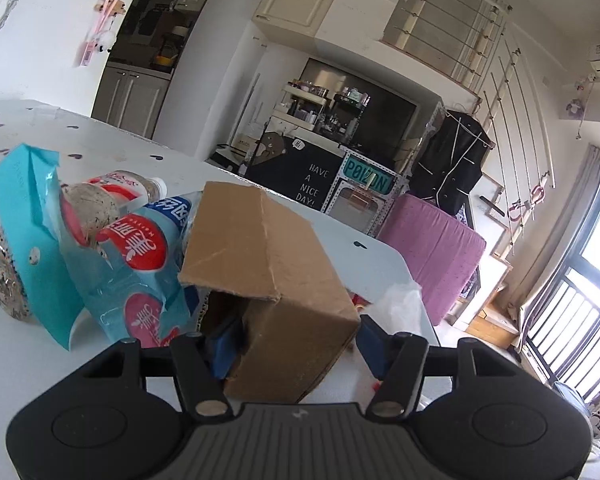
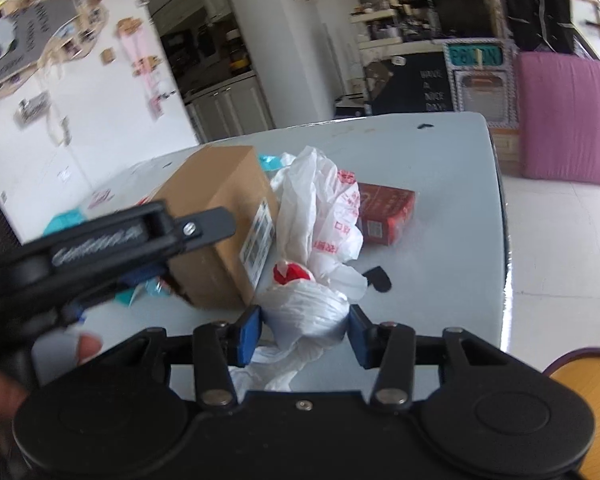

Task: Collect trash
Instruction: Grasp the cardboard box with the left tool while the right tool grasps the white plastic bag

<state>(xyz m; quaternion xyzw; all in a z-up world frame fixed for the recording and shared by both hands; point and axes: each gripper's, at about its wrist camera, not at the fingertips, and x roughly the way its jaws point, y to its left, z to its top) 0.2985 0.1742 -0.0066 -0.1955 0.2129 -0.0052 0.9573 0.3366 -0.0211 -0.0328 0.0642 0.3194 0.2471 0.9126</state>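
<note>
The trash is sitting in a messy pile on the pale tabletop (image 2: 440,168). In the middle of it is a brown cardboard box (image 1: 268,264), lying tilted, with one flap hanging open toward the left wrist camera and a white label showing on its side in the right wrist view. At about 9 o'clock from the box in the left wrist view are crinkly blue and red wrappers (image 1: 136,264) and clear speckled bottles (image 1: 96,204) lying on their sides. In the right wrist view a crumpled white plastic bag (image 2: 320,208) with red print is touching the box at its 3 o'clock side, and a flat red packet (image 2: 384,212) is lying just past the bag, at about 2 o'clock. The left gripper (image 1: 296,340) is standing about half open around the near corner of the box; its left blue pad is inside the open flap and its right blue pad is just off the outer wall, so it is not squeezing. The right gripper (image 2: 304,332) is partly open, with a bunched part of the white bag between its blue pads. The left pad is touching the plastic, but I cannot tell if both pads are pressing it.
</note>
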